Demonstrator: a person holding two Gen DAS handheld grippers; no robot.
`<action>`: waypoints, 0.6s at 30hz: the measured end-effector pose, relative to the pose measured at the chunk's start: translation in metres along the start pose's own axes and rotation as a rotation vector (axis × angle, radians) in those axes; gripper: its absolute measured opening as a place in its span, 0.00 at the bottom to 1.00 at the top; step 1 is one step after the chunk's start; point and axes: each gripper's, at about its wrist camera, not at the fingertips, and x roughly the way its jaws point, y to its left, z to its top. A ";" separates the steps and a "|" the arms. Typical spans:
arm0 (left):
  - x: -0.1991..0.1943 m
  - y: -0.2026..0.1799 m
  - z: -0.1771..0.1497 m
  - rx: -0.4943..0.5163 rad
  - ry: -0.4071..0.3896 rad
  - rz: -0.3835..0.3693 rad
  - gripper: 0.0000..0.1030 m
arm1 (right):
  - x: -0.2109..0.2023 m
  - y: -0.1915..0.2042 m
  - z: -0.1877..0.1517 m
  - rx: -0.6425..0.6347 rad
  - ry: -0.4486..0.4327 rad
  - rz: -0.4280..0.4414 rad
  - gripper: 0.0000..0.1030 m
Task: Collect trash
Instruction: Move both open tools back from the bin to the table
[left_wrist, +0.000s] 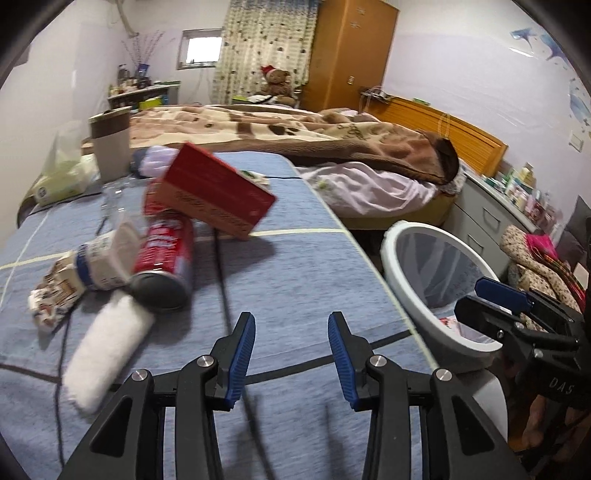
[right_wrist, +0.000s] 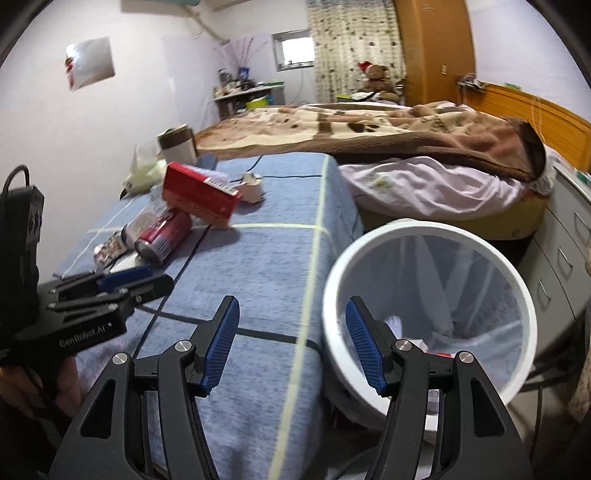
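Observation:
Trash lies on a table with a blue cloth: a red box tilted on a red can, a white bottle with a blue cap, a crumpled wrapper and a white fluffy roll. A white trash bin with a clear liner stands beside the table's right edge, with some trash inside. My left gripper is open and empty over the cloth, short of the pile. My right gripper is open and empty over the table edge and the bin's rim.
A beige canister, a tissue pack and a clear glass stand at the table's far left. A bed with a brown blanket lies behind. Grey drawers stand at the right.

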 end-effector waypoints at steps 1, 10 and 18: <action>-0.001 0.004 0.000 -0.007 -0.001 0.008 0.40 | 0.001 0.002 0.001 -0.006 0.002 0.012 0.60; -0.012 0.042 0.003 -0.077 -0.017 0.073 0.40 | 0.009 0.016 0.017 -0.035 0.002 0.091 0.60; -0.016 0.073 0.011 -0.122 -0.031 0.127 0.40 | 0.022 0.032 0.032 -0.083 0.002 0.141 0.60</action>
